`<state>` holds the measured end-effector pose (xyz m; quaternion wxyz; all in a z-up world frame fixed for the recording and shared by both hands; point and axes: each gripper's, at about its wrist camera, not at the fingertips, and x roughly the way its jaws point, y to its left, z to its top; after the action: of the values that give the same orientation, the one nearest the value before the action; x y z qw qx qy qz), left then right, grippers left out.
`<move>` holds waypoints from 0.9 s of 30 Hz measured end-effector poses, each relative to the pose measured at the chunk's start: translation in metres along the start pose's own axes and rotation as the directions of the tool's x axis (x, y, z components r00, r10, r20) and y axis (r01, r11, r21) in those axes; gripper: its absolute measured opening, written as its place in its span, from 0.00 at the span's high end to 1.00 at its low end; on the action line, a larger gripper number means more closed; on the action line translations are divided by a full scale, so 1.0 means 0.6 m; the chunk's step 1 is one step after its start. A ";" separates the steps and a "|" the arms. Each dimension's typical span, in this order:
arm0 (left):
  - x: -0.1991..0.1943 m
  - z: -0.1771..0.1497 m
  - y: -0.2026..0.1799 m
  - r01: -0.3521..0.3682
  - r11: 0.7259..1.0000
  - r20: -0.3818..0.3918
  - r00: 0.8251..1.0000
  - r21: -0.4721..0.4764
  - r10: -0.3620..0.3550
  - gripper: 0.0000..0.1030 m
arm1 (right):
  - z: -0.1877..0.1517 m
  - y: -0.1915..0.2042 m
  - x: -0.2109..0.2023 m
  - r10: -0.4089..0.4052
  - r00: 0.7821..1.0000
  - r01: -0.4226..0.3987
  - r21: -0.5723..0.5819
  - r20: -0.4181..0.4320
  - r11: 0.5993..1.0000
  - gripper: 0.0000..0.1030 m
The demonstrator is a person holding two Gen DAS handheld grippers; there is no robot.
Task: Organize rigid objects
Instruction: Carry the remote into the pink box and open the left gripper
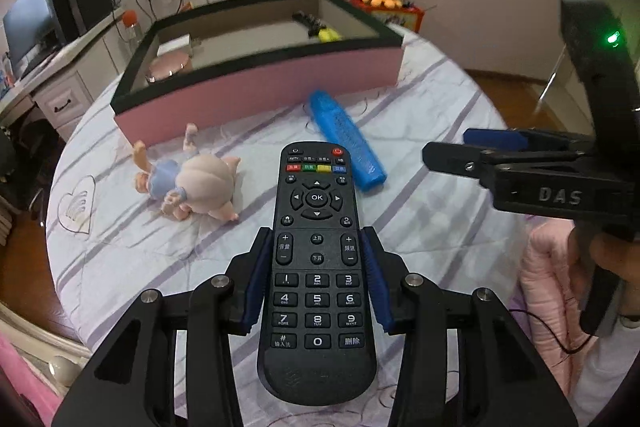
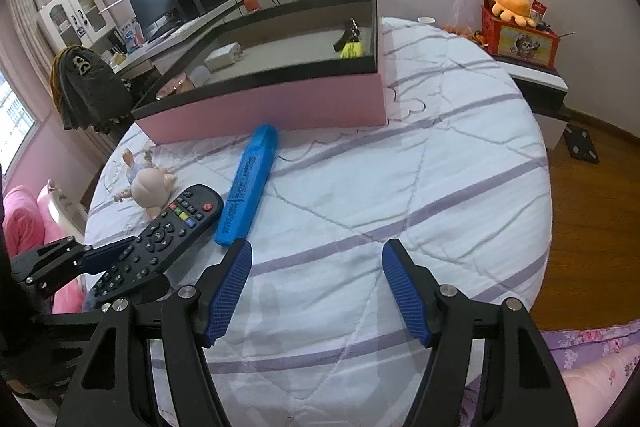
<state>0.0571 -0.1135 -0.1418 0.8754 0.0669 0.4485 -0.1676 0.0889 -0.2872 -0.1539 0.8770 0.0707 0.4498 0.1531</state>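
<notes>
Nearest: left tool (image 1: 317, 267) clamped on black remote control (image 1: 316, 267), blue pads pressed against both long sides at the volume and number keys, button face up, power end pointing away. Remote held just above the round bed (image 2: 420, 163) with its white, purple-striped cover. Right tool (image 2: 316, 287) with fingers spread well apart, nothing between them, over bare cover.

Middle distance: blue oblong case (image 2: 248, 183) lying flat on the bed, just beside the remote's far end, its far tip near the box wall. Pig-like doll (image 1: 192, 183) lying on its side left of the remote, apart from it.

Farther: pink box with black rim (image 1: 256, 95) resting on the bed, open-topped. Inside, a yellow item (image 1: 329, 34) and a dark object in the far right corner, a white block (image 2: 223, 55) and a round pinkish item (image 1: 168, 67) toward the left.

Beyond: orange plush octopus (image 2: 512, 3) atop a red box.
</notes>
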 end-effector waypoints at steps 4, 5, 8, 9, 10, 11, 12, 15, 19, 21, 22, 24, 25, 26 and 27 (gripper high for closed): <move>-0.020 0.005 0.003 0.027 1.000 0.026 0.999 -0.009 -0.027 0.57 | 0.008 0.002 -0.011 -0.005 1.000 0.005 -0.001 0.014 1.000 0.33; -0.025 0.010 0.003 0.027 1.000 0.037 0.999 -0.007 -0.027 0.57 | 0.010 0.001 -0.013 -0.007 1.000 0.007 -0.002 0.017 1.000 0.33; -0.033 0.024 0.009 0.021 1.000 0.064 0.998 -0.015 -0.020 0.57 | 0.017 -0.003 -0.021 -0.003 0.999 0.003 0.009 0.038 1.000 0.33; -0.037 0.032 0.012 0.023 1.000 0.076 0.997 -0.020 -0.021 0.57 | 0.021 -0.003 -0.025 -0.003 0.999 0.003 0.010 0.047 1.000 0.33; -0.040 0.038 0.018 0.020 0.999 0.087 0.996 -0.028 -0.017 0.57 | 0.027 -0.004 -0.030 -0.005 0.998 0.004 0.012 0.062 1.000 0.33; -0.044 0.048 0.023 0.013 0.999 0.099 0.995 -0.030 -0.010 0.57 | 0.030 -0.003 -0.033 -0.004 0.997 0.004 0.012 0.071 1.000 0.33; -0.046 0.057 0.028 0.012 0.999 0.111 0.994 -0.037 -0.008 0.57 | 0.036 -0.003 -0.038 -0.002 0.996 0.001 0.012 0.085 1.000 0.33; -0.049 0.083 0.041 0.008 0.998 0.140 0.990 -0.055 0.000 0.57 | 0.062 -0.003 -0.049 0.000 0.991 -0.003 0.017 0.133 1.000 0.33; -0.038 0.135 0.062 0.009 0.996 0.173 0.985 -0.087 0.006 0.57 | 0.101 0.002 -0.049 -0.014 0.983 0.012 0.012 0.183 1.000 0.21; -0.026 0.161 0.072 0.012 0.995 0.182 0.983 -0.103 0.007 0.57 | 0.120 0.002 -0.043 -0.013 0.980 0.011 0.011 0.201 1.000 0.21; -0.015 0.179 0.080 0.010 0.993 0.181 0.983 -0.115 0.011 0.57 | 0.130 0.000 -0.039 -0.006 0.979 0.004 0.011 0.206 1.000 0.21; 0.001 0.202 0.090 0.014 0.992 0.181 0.983 -0.127 0.009 0.57 | 0.150 -0.005 -0.030 -0.005 0.975 0.001 0.020 0.221 1.000 0.21; 0.014 0.216 0.096 0.014 0.991 0.178 0.984 -0.137 0.010 0.57 | 0.159 -0.006 -0.024 -0.004 0.976 -0.001 0.021 0.220 1.000 0.21; 0.028 0.230 0.102 0.008 0.989 0.171 0.985 -0.145 0.017 0.57 | 0.168 -0.008 -0.016 0.001 0.976 -0.006 0.018 0.218 1.000 0.21; 0.039 0.238 0.107 0.007 0.988 0.167 0.986 -0.152 0.019 0.57 | 0.177 -0.009 -0.008 0.002 0.976 -0.006 0.018 0.219 1.000 0.21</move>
<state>0.2014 -0.0971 -0.0787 0.9132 -0.0132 0.3843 -0.1352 0.1733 -0.2927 -0.0894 0.9202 0.0962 0.3517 0.1421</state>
